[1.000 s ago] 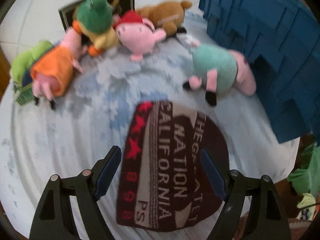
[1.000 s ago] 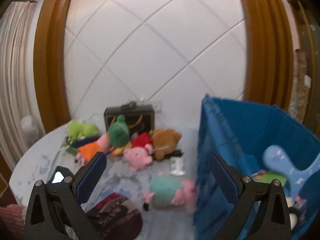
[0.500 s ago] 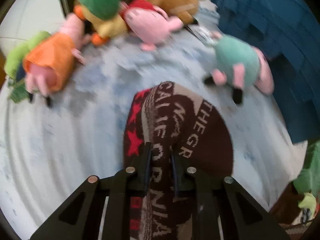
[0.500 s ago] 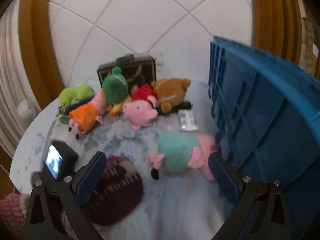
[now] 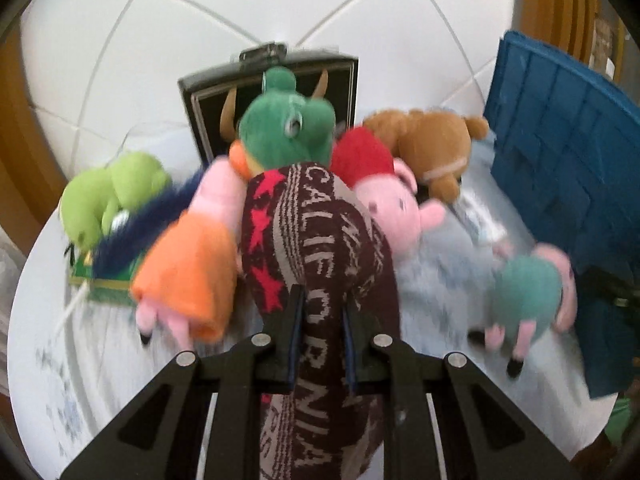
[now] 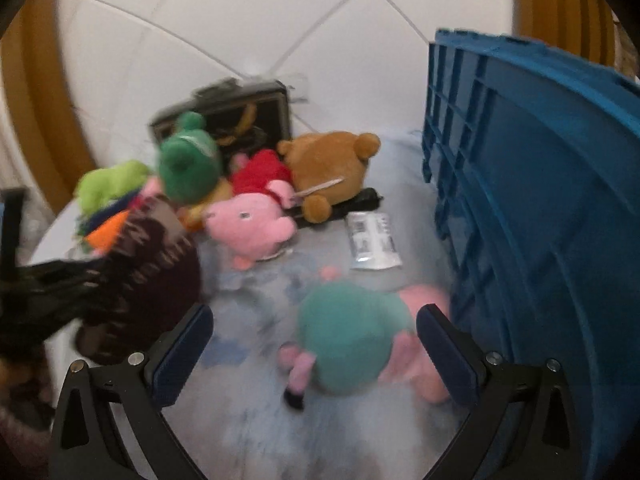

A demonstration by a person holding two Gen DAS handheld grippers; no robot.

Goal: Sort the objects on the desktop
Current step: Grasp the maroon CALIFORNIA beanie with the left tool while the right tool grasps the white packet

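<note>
Left wrist view showed the left gripper (image 5: 320,332) clamped on a maroon knit hat (image 5: 320,248), its 2 pads pinching a fold of the fabric, the hat hanging clear of the table (image 5: 52,360). Right wrist view showed the right gripper (image 6: 316,344) with jaws spread wide, empty, hovering over a teal-bodied pig plush (image 6: 352,344) lying beside the blue crate (image 6: 540,220) at the table's right edge. More plush toys (image 6: 256,220) crowded the far edge, with a small packet (image 6: 372,240) near the crate.
</note>
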